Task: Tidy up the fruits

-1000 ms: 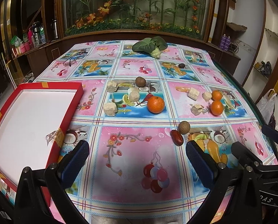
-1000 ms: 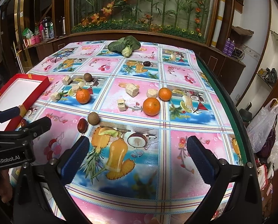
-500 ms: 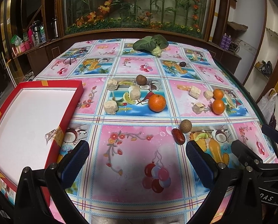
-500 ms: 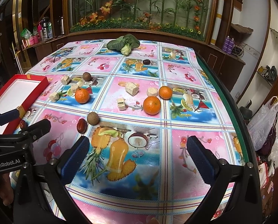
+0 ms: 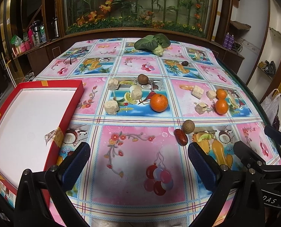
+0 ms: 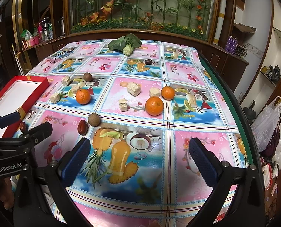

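Three oranges lie on the patterned tablecloth: one mid-table [image 5: 159, 102] [image 6: 83, 96] and two to the right [image 6: 154, 106] [image 6: 168, 92]. A brown round fruit [image 5: 188, 126] [image 6: 94, 119] touches a red date [image 5: 180, 137] [image 6: 82, 127]. Another brown fruit [image 5: 142, 78] lies farther back, and a dark fruit [image 5: 184, 63] beyond it. Several pale cut chunks [image 5: 111, 107] lie among them. A red tray with a white floor [image 5: 27, 121] [image 6: 17, 92] sits at the left. My left gripper [image 5: 138, 162] and right gripper [image 6: 139, 157] are both open and empty above the near table.
A leafy green vegetable [image 5: 153, 42] lies at the table's far end, with eyeglasses [image 5: 74, 55] at the far left. The table's green edge [image 6: 233, 102] runs along the right. A plastic bag [image 6: 269, 121] hangs beyond it. A wooden cabinet with plants stands behind.
Both grippers have moved slightly forward over the table, so the fruits sit a little nearer in view. Both stay open.
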